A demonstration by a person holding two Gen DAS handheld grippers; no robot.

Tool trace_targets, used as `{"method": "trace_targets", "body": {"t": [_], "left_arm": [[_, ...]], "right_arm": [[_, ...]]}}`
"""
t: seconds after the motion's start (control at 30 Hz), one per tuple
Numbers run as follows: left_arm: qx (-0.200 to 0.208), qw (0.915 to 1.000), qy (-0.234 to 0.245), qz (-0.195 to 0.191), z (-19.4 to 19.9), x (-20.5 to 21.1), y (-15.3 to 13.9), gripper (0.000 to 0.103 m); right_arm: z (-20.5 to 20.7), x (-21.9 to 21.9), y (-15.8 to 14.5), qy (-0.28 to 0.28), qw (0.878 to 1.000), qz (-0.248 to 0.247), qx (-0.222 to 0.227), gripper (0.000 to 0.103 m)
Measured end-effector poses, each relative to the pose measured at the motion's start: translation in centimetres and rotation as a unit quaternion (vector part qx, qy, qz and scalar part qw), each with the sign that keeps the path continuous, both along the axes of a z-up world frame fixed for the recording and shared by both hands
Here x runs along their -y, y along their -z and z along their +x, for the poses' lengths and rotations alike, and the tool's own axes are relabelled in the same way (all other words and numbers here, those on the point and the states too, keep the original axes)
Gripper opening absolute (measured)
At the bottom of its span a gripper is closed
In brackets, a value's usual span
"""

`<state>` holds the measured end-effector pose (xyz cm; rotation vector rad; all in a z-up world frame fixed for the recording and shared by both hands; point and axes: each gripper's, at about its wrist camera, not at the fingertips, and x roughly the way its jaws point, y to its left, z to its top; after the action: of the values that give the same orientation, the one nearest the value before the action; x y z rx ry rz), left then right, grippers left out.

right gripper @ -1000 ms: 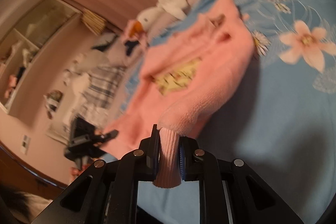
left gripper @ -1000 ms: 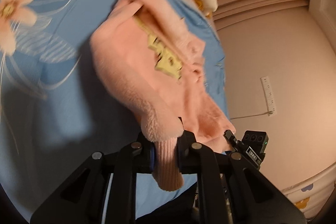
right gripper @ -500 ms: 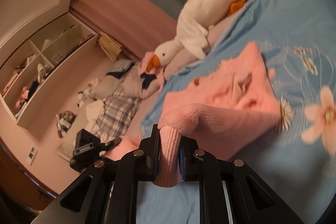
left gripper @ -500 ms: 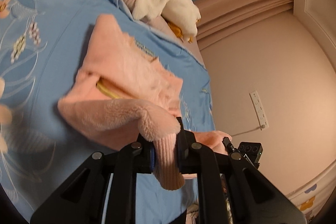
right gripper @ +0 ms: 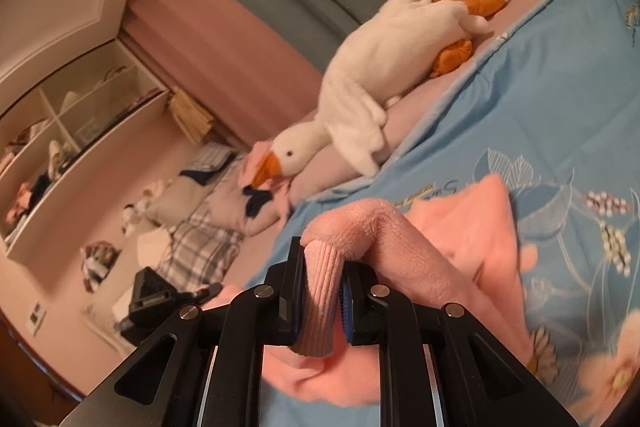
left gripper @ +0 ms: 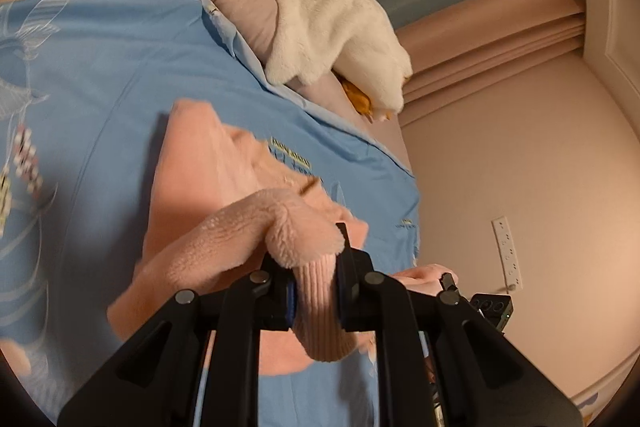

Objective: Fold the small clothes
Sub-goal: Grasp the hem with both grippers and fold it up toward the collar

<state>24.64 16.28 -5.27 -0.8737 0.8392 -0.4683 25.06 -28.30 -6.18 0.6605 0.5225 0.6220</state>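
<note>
I am gripping one ribbed cuff of the fluffy pink fleece sweater (left gripper: 208,183) in my left claw (left gripper: 316,287) and the other cuff in my right claw (right gripper: 322,297), both clamped tight. The sweater is lying on the blue floral bedspread (left gripper: 100,67), near the white plush goose (right gripper: 384,67).

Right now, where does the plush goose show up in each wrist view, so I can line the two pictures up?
Left wrist: plush goose at top centre, head upper left, feet lower right.
Right wrist: plush goose at upper centre, head lower left, feet upper right.
Shared landmark: the blue floral bedspread it lies next to.
</note>
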Motion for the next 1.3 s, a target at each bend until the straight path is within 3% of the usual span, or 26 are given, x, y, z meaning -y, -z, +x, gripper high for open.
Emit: {"method": "trace_targets", "body": {"t": [0.37, 0.7, 0.93, 0.97, 1.03, 1.1, 1.17, 1.3], "left_arm": [[-0.099, 0.9946, -0.028, 0.013, 8.7, 1.1, 5.2, 0.014], [-0.127, 0.9906, -0.035, 0.038, 12.8, 1.2, 6.2, 0.014], [-0.167, 0.9840, -0.053, 0.031, 15.0, 0.8, 8.0, 0.019], [-0.172, 0.9835, -0.052, 0.025, 15.1, 0.7, 8.2, 0.020], [-0.176, 0.9828, -0.054, -0.008, 15.3, 0.1, 8.6, 0.033], [-0.176, 0.9820, -0.061, -0.032, 15.4, -0.5, 8.6, 0.037], [-0.171, 0.9833, -0.060, -0.015, 15.4, -0.7, 7.9, 0.037], [-0.157, 0.9861, -0.042, 0.032, 15.1, -0.1, 6.4, 0.037]], "right_arm": [[8.2, 0.0, 4.2, 0.031, 0.995, -0.017, -0.093, 0.017], [11.9, 0.0, 6.0, 0.057, 0.987, -0.023, -0.145, 0.017], [13.9, 1.0, 8.4, 0.074, 0.976, 0.020, -0.206, 0.018], [13.9, 1.3, 8.6, 0.075, 0.975, 0.029, -0.209, 0.020], [14.0, 1.8, 8.8, 0.071, 0.973, 0.059, -0.214, 0.036], [14.0, 2.5, 8.9, 0.070, 0.970, 0.100, -0.212, 0.043], [14.0, 3.0, 8.6, 0.073, 0.968, 0.122, -0.206, 0.043], [13.4, 2.0, 6.9, 0.068, 0.978, 0.062, -0.185, 0.043]]}}
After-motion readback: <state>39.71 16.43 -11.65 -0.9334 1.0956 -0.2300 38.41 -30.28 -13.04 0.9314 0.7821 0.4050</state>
